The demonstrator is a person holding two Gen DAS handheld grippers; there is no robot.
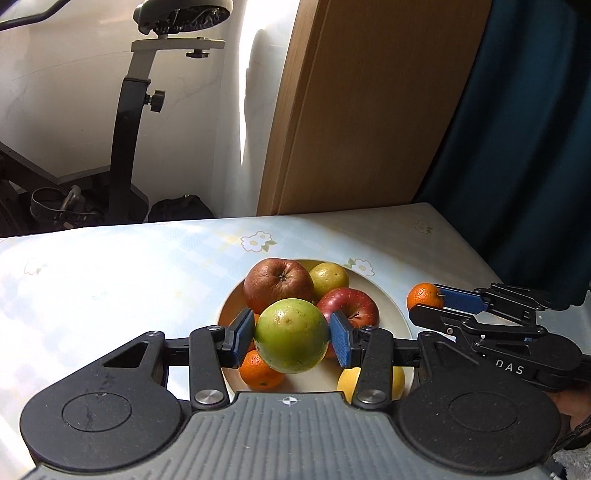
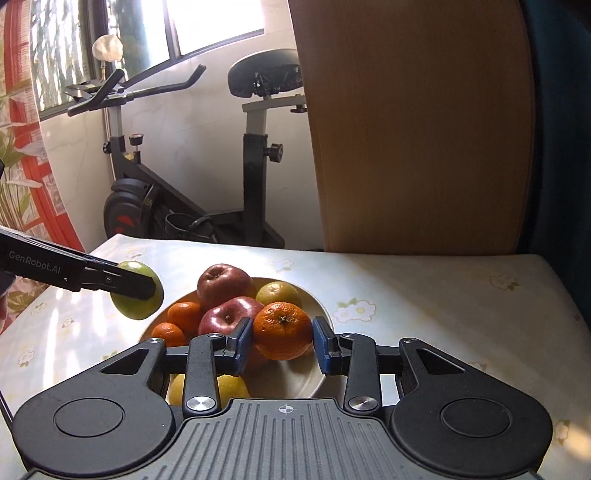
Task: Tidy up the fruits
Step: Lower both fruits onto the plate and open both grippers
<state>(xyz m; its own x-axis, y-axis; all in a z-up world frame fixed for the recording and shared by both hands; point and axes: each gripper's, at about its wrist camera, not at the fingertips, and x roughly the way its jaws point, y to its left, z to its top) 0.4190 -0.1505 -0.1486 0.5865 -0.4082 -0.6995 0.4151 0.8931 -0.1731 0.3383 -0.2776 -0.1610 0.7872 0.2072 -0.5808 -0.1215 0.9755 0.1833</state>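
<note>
1. The left wrist view looked forward and down, close over the plate (image 1: 388,295) on the table (image 1: 110,280).
2. The right wrist view faced likewise, just beside it.
3. Both shared the plate, table and exercise bike (image 2: 255,155).

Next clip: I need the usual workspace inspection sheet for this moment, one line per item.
Surface: table under a pale floral cloth.
Job's things: white plate holding two red apples, tangerines and yellow-green fruit.
Clutter: nothing seen.
Grippers: left gripper shut on a green apple; right gripper shut on a tangerine; both above the plate.
Cables: nothing seen.
Surroundings: exercise bike, wooden panel, window, dark curtain.
</note>
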